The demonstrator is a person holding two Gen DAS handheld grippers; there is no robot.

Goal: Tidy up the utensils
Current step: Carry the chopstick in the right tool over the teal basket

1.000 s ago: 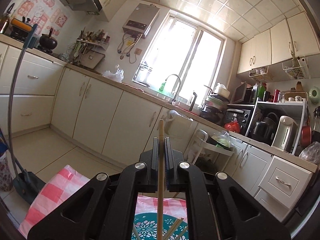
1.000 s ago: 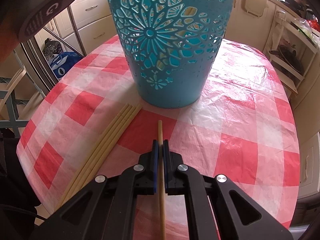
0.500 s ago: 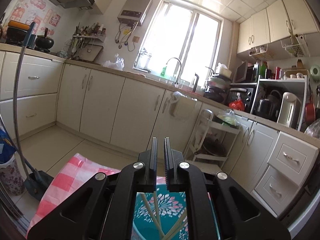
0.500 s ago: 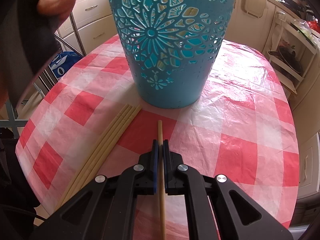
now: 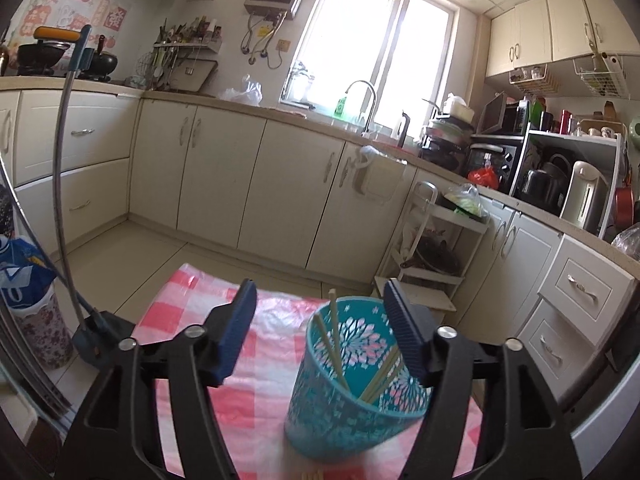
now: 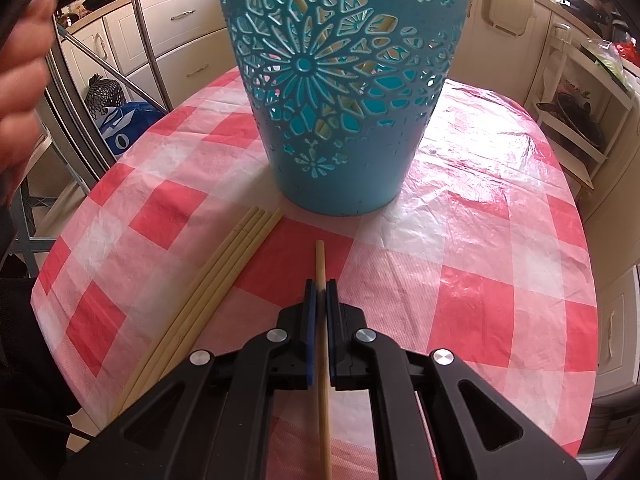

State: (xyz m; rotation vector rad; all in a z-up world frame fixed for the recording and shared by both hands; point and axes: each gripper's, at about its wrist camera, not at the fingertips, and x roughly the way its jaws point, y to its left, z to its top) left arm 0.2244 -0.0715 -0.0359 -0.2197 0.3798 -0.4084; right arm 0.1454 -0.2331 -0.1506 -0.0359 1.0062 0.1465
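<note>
A teal cut-out utensil holder (image 5: 352, 396) stands on the red-checked tablecloth and holds several pale chopsticks (image 5: 335, 340). My left gripper (image 5: 320, 296) is open and empty, above and just behind the holder. In the right wrist view the holder (image 6: 340, 80) stands straight ahead. My right gripper (image 6: 319, 286) is shut on a single chopstick (image 6: 321, 264), held low over the cloth and pointing at the holder's base. Several loose chopsticks (image 6: 216, 284) lie side by side on the cloth to the left of it.
The round table's edge (image 6: 588, 280) curves close on the right. A white trolley (image 5: 428, 256) and kitchen cabinets (image 5: 280, 184) stand beyond the table. A blue bag (image 6: 124, 124) and metal chair legs (image 6: 80, 92) are at the left. A blurred hand (image 6: 20, 72) shows at far left.
My left gripper let go of its chopstick, which now stands in the holder, then opened wide and tilted down. My right gripper has stayed still, holding its chopstick.
</note>
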